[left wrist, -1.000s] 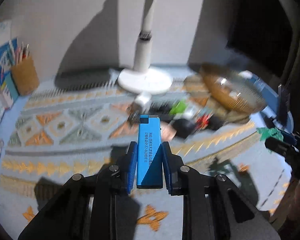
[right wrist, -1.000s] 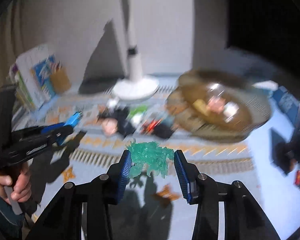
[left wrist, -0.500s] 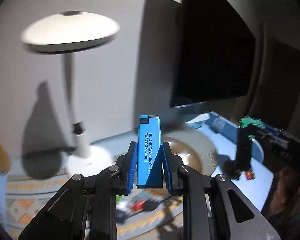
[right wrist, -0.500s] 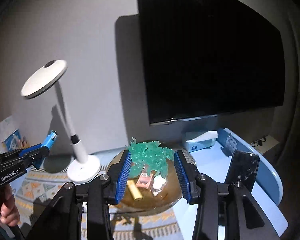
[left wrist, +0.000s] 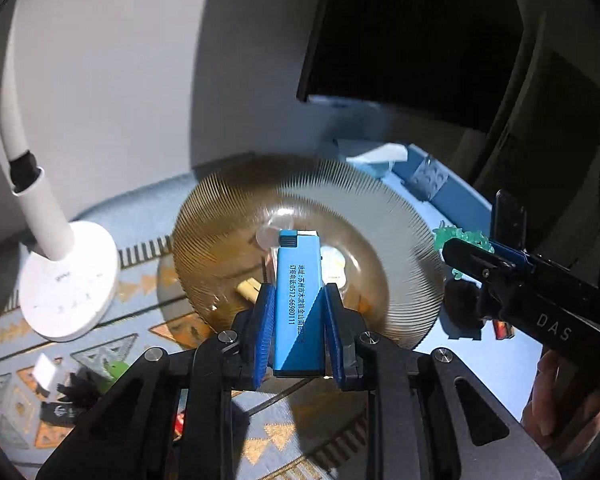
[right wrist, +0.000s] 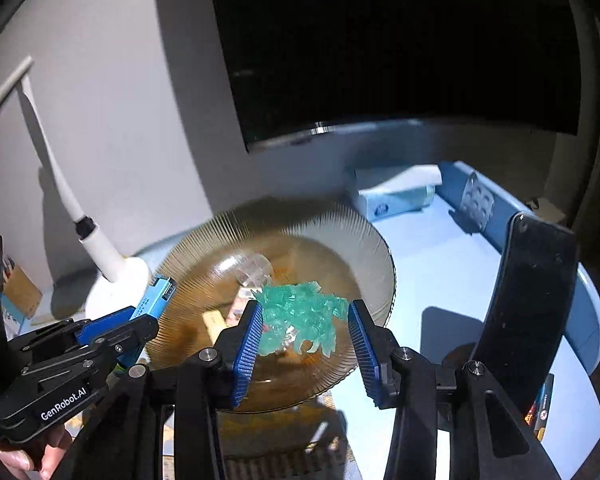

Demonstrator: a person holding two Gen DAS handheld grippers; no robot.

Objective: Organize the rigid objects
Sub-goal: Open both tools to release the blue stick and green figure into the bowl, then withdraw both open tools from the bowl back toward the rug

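Over amber bowl point(left wrist: 300, 216): printed blue lighter point(left wrist: 299, 300)

We see a pale blue tabletop point(right wrist: 440, 264) with a raised blue rim at its far edge, partly covered by a patterned cloth with orange and grey triangles point(left wrist: 112, 356). On it rest a ribbed amber glass bowl point(left wrist: 400, 216), the round white base of a desk lamp point(left wrist: 70, 280) just left of the bowl, a light blue tissue box point(right wrist: 392, 196) behind the bowl near the wall, and a dark phone standing upright point(right wrist: 528, 304) at the right. A cluster of small black, green and white items point(left wrist: 80, 384) lies on the cloth at the lower left, too blurred to tell apart.
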